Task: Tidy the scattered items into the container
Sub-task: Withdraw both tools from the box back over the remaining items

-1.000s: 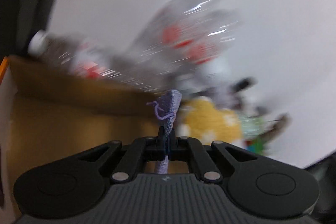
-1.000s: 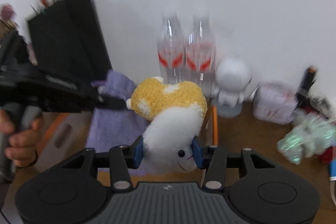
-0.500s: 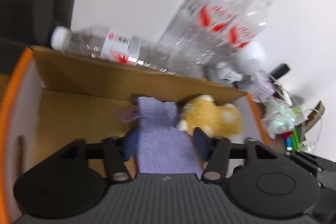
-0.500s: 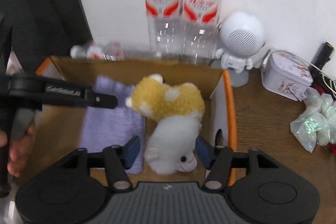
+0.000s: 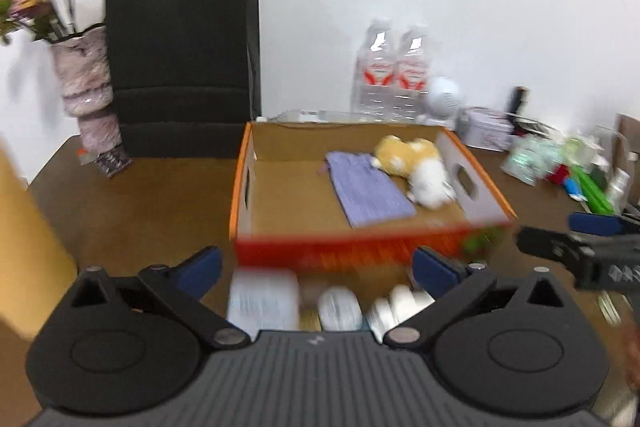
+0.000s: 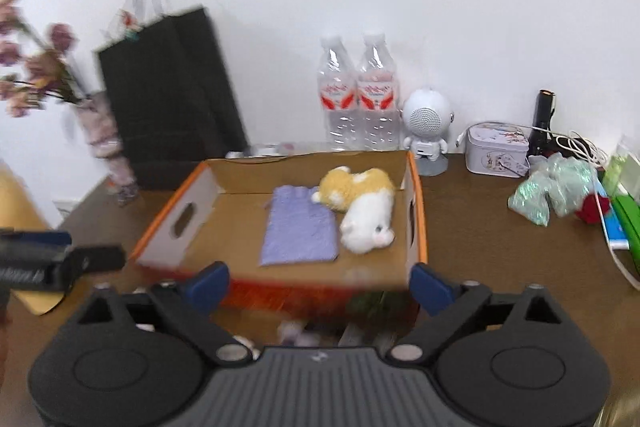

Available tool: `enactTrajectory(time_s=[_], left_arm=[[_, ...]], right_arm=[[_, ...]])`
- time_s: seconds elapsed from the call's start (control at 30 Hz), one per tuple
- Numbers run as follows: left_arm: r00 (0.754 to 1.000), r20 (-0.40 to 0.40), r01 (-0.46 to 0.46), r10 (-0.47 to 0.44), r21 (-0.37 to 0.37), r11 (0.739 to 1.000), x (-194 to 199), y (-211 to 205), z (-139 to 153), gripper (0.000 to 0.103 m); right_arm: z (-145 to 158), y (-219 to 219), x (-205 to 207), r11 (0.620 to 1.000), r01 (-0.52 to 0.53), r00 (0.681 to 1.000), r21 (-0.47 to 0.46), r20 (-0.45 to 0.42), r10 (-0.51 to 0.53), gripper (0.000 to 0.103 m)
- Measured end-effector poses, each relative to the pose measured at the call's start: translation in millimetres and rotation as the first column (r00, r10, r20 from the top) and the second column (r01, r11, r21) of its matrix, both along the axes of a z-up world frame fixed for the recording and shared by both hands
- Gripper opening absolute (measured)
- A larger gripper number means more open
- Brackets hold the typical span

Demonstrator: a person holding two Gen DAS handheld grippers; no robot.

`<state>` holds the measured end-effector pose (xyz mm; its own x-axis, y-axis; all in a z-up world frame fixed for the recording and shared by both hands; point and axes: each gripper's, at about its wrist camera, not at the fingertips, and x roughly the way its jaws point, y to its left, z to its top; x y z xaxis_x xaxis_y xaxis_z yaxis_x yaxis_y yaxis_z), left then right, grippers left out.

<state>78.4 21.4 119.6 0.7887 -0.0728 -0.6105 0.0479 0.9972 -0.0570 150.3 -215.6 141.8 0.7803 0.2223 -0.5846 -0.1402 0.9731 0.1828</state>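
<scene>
The left claw point(image 5: 316, 269) stood wide open with nothing between its blue pads; its jaws had just been opening. The right claw point(image 6: 320, 281) was likewise spread wide and empty, its jaws also having just opened. The cardboard box point(image 6: 178, 205) sat on the desk point(image 6: 500, 227). Inside it, the purple cloth pouch point(image 6: 300, 227) lay flat, with the yellow-and-white plush toy point(image 6: 360, 207) touching its right edge. Small white items point(image 5: 340, 307), too blurred to identify, possibly bottles, lay just in front of the box.
</scene>
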Motion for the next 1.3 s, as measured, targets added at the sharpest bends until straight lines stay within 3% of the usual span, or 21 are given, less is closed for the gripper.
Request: enactTrajectory(time_s=[0.13,0.2,0.3,0.4,0.5,0.67,0.93,1.3], left_arm=[[0.987,0.068,-0.14,0.142,-0.04,0.989,-91,4,-46,0.103],[0.98,0.079,-0.175,0.181,-0.072,0.982,-125,3,-72,0.103],[0.994,0.002,-0.109,0.109,-0.051,0.993,-146,-5,-97,0.103],[1.0,-0.016,-0.014,0.015,0.056,0.998,-145,-17,-105,0.103],[1.0,-0.008,0.024,-0.023,0.141,0.99,-143,-19,-111,0.103],[0.997,-0.055,0.063,-0.062,0.02,0.998,-132,-3,-127,0.103],[0.999,-0.019,0.042,-0.041,0.071,0.997,-138,-9,-137,0.103],[0.999,-0.017,0.037,-0.036,0.069,0.997,-134,-8,-139,0.103]], right_arm=[[-41,2,-80,0.998,0.066,0.997,-0.021,0.033,-0.065,0.103],[-64,3,-119,0.997,0.08,0.996,0.01,0.046,-0.08,0.103],[-90,10,-158,0.997,0.052,0.998,0.049,0.02,-0.053,0.103],[-104,24,-179,0.999,0.049,0.999,0.012,0.007,-0.049,0.103],[-118,37,-186,0.998,0.051,0.999,-0.031,-0.017,-0.051,0.103],[-128,50,-189,0.993,0.087,0.996,-0.081,-0.015,-0.089,0.103],[-131,58,-168,0.979,0.096,0.993,-0.182,-0.046,-0.106,0.103],[-132,60,-164,0.98,0.089,0.994,-0.179,-0.048,-0.099,0.103]])
